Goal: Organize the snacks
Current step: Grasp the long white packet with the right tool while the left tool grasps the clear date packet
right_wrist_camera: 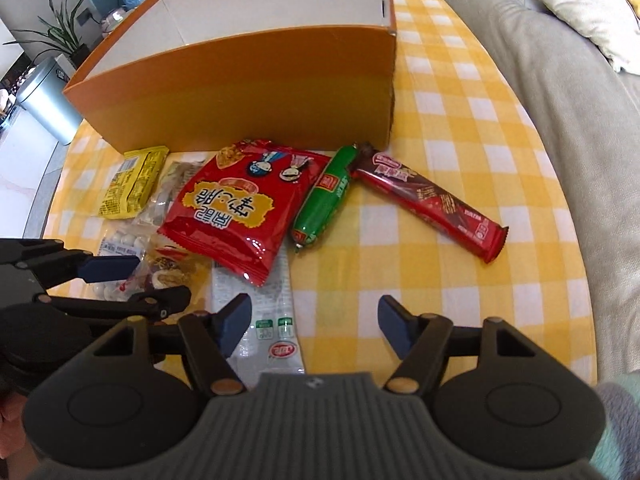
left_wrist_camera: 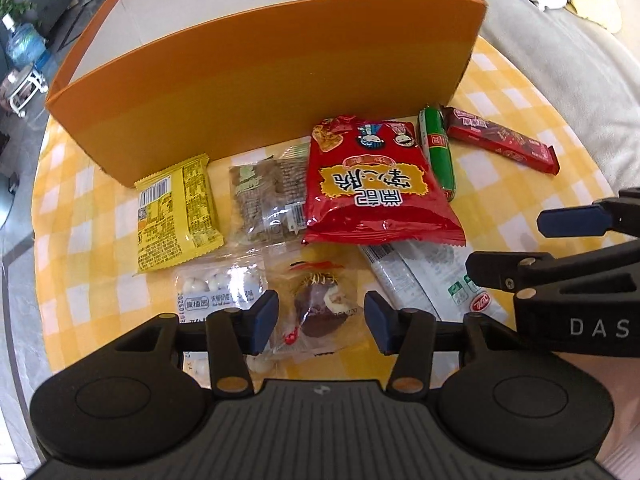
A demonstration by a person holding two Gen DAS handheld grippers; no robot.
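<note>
An orange box (left_wrist_camera: 256,92) with a pale inside stands open at the far side of a table under a yellow-and-white checked cloth (right_wrist_camera: 460,184), and the snacks lie in a loose row in front of it; the left wrist view shows the left end of that row plainly: a yellow packet (left_wrist_camera: 176,220), a clear pack of brown biscuits (left_wrist_camera: 266,200), a clear pouch of white balls (left_wrist_camera: 220,292) and a clear packet holding a dark round sweet (left_wrist_camera: 320,312); in the right wrist view these are crowded small at the left edge. The left gripper (left_wrist_camera: 320,320) hangs low with its jaws apart on either side of the dark sweet's packet, the blue pads not pressing it, so it is released. The big red bag (right_wrist_camera: 244,212) lies in the middle, overlapping a long clear-and-white wrapper (right_wrist_camera: 272,320); the right wrist view shows that wrapper just by the left pad of the right gripper (right_wrist_camera: 312,328), whose jaws stand wide and empty over bare cloth. A green sausage (right_wrist_camera: 324,196) lies just beside the red bag, and a long red bar (right_wrist_camera: 432,208) angles away to its right; only the right view shows the bar's full length. A beige sofa (right_wrist_camera: 560,100) runs along the right.
</note>
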